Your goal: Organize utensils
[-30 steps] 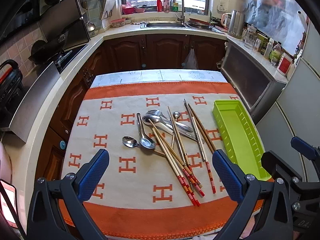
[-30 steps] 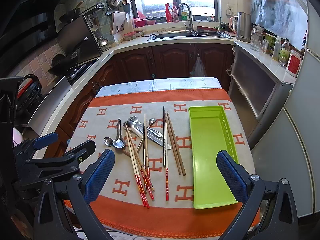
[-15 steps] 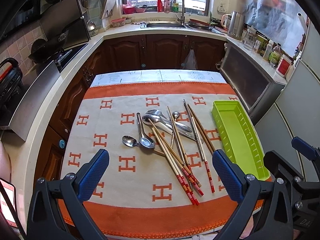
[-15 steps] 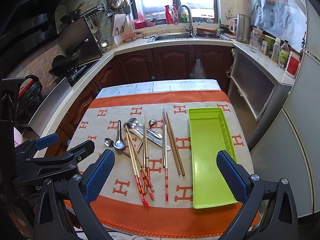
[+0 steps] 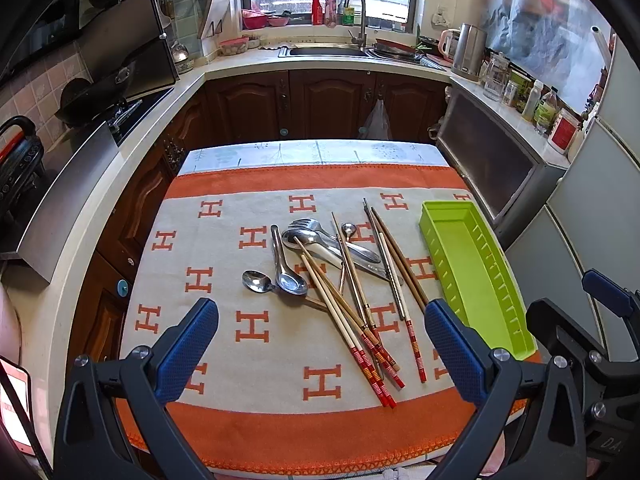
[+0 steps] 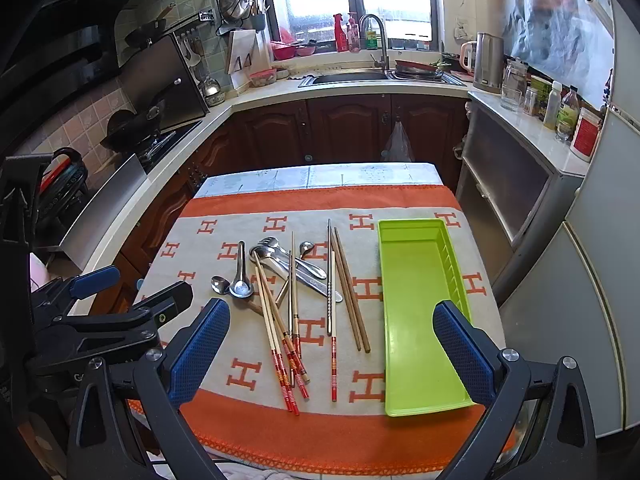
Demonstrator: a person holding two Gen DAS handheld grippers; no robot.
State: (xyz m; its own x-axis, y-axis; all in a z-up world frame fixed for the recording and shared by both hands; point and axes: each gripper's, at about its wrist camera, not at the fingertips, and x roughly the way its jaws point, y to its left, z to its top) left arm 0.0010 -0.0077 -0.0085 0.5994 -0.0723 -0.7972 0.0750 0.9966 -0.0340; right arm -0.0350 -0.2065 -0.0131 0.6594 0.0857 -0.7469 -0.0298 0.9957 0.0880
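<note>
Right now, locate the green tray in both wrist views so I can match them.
Left wrist: green tray at right of centre, slanting toward the lower right, right of the chopsticks.
Right wrist: green tray right of centre, running almost straight toward the camera.
Shared landmark: the sink faucet under the window.

Spoon (image 5: 256,281) handle hidden under another spoon (image 5: 289,276); knife (image 6: 316,282) partly covered by chopsticks (image 6: 294,300); desk (image 6: 320,456) near edge cut off.

Black plastic left gripper (image 5: 320,354) and right gripper (image 6: 330,354) frames (silver screws) carry blue textured jaws.
</note>
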